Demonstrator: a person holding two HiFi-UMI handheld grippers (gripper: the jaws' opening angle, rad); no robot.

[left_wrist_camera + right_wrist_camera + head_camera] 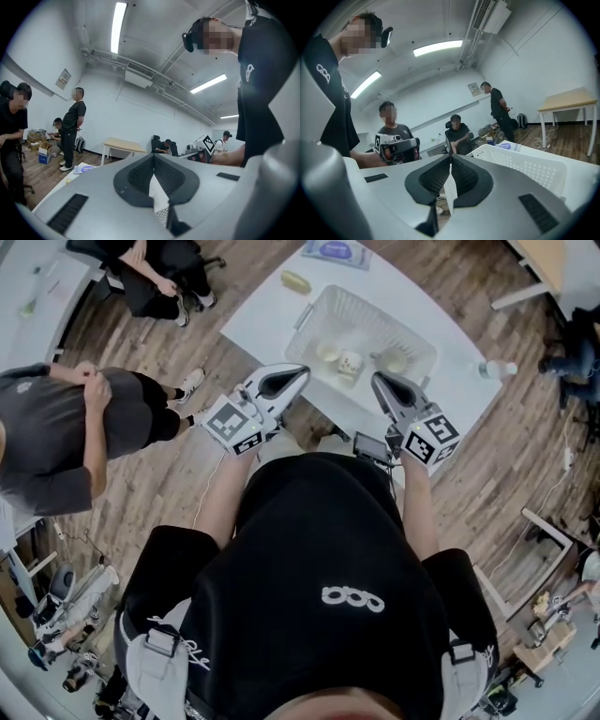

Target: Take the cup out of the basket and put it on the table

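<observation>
A white mesh basket [412,343] stands on the white table [267,315]. Inside it a small white patterned cup [350,363] sits between two pale cream cups [327,352] [394,359]. My left gripper [296,373] hovers at the basket's near left corner, jaws shut and empty. At the near right edge of the basket my right gripper [379,381] is also shut with nothing held. In the right gripper view the shut gripper [450,160] points past the basket's wall [525,164]. The left gripper [153,159] shows shut in its own view, with basket mesh behind its tips.
A yellow item [296,281] and a blue packet [335,251] lie on the table's far side. A water bottle [495,369] lies near the right edge. A person [66,432] stands at the left, another sits [155,273] beyond. Wooden floor surrounds the table.
</observation>
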